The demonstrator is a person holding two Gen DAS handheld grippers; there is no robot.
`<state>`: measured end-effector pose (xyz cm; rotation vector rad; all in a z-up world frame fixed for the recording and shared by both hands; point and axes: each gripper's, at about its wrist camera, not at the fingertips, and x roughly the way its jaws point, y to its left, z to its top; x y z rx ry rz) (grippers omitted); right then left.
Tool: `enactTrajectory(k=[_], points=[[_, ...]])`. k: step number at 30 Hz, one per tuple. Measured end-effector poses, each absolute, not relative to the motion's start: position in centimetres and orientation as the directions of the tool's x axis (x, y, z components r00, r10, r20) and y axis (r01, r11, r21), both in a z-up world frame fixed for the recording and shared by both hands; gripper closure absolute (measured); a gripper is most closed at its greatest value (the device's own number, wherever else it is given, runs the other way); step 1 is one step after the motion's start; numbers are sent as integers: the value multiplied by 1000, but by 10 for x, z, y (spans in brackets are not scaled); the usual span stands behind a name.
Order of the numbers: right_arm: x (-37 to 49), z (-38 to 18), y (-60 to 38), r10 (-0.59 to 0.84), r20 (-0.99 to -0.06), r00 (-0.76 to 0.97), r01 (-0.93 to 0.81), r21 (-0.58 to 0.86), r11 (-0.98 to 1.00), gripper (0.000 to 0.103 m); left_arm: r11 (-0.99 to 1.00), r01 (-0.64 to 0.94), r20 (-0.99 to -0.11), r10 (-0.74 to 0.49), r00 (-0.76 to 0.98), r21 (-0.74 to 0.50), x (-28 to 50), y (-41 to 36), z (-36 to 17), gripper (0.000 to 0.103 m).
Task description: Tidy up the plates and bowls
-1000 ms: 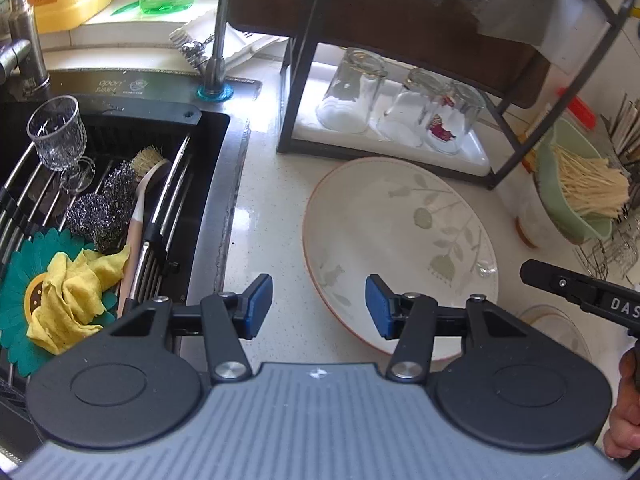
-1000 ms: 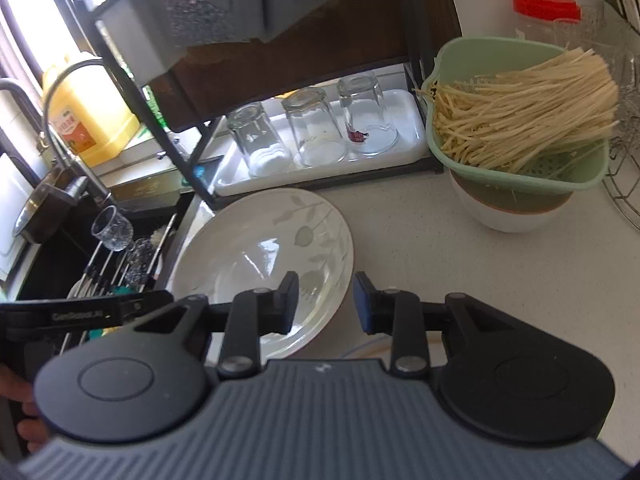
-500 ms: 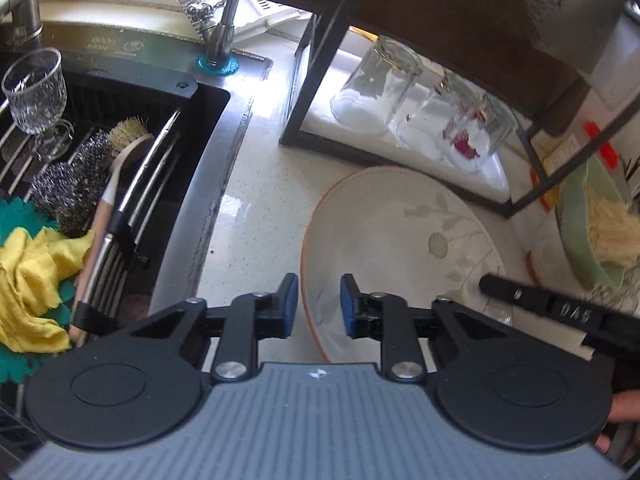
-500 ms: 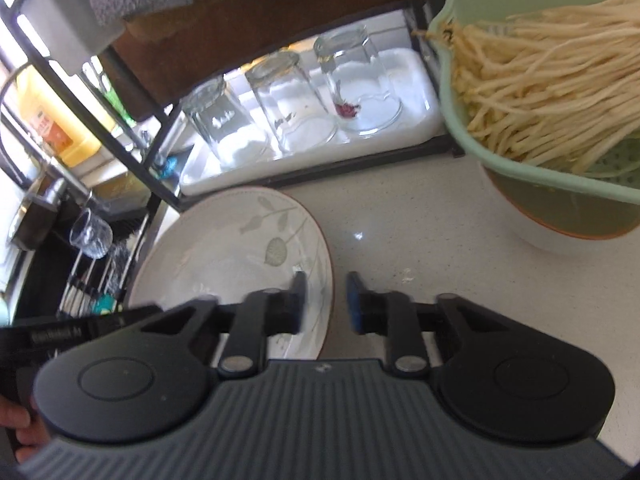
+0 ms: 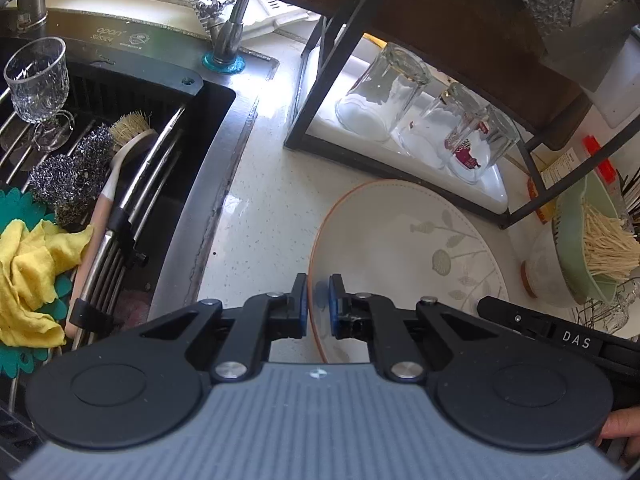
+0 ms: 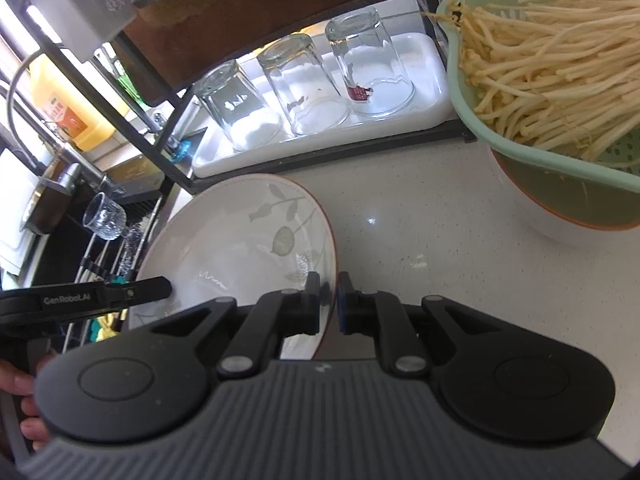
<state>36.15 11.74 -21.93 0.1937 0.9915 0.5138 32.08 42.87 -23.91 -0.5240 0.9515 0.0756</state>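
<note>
now both claws, left claw and right claw, are pinching shut on opposite rims of the plate, risking slipping if lifting unevenly.

Ahead of my claw I see a pale speckled tabletop running to a black metal rack with a brown wooden shelf board. Off to the claw's left sits a dark sink with a chrome faucet behind it. Bright daylight glares off the white tray under the rack.
</note>
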Motion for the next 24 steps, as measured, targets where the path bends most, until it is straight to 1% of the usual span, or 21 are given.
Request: enactTrajectory(k=[10,17,21,24], points=[[344,-189,100,524,-723,449,-318,419,850,92,881,-241,-777,-197,598,-408,306,423,-199,93],[323,-169,82,531,-706,468,-302,437,847,92,880,-178,-741,-245,625,-441,294,417,-168,94],[305,-157,73,514,-696,500,-290,425,857,92,877,-140,-720,-275,637,-460,285,409,-157,94],[291,-152,62,503,-688,522,-264,430,863,92,889,-105,-718,-286,635,-447,280,398,-151,94]])
